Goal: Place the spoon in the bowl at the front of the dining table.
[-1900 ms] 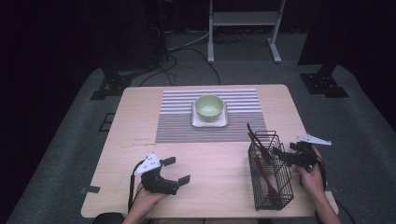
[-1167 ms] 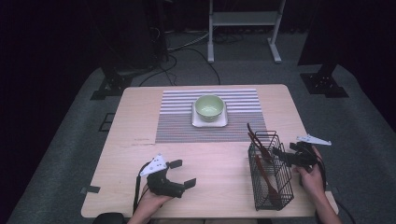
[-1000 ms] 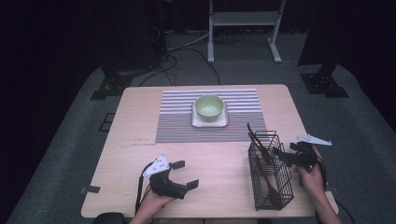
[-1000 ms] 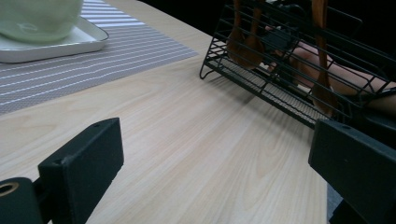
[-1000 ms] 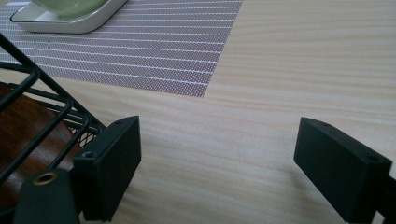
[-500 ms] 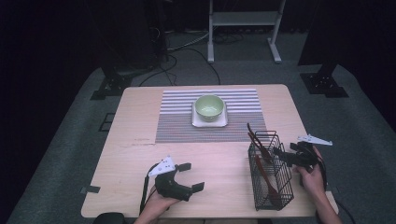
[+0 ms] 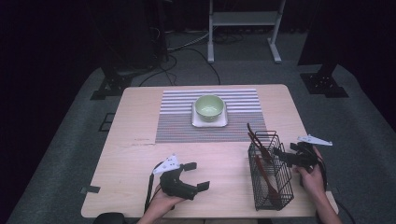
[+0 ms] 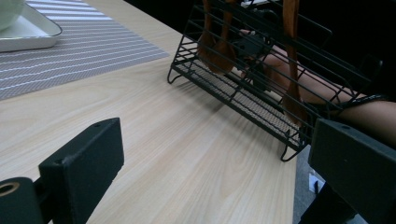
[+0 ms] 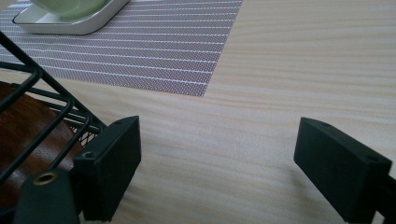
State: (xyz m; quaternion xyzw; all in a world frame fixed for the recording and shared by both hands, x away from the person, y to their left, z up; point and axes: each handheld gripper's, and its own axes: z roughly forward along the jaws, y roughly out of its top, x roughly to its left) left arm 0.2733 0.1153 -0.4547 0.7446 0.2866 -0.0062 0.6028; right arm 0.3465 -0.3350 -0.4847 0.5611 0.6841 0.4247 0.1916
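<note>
On the near right of the worktop (image 7: 140,140) stands a black wire basket (image 7: 271,175) holding brown wooden utensils (image 7: 264,161). The right gripper (image 7: 286,155) sits just beside the basket's right wall, its fingers spread wide apart with nothing between them. The left gripper (image 7: 196,176) hovers over the near left of the worktop, well apart from the basket, fingers likewise wide apart and empty. Farther off, a green bowl (image 7: 209,106) rests on a white tray (image 7: 209,122) on a striped mat (image 7: 177,126).
</note>
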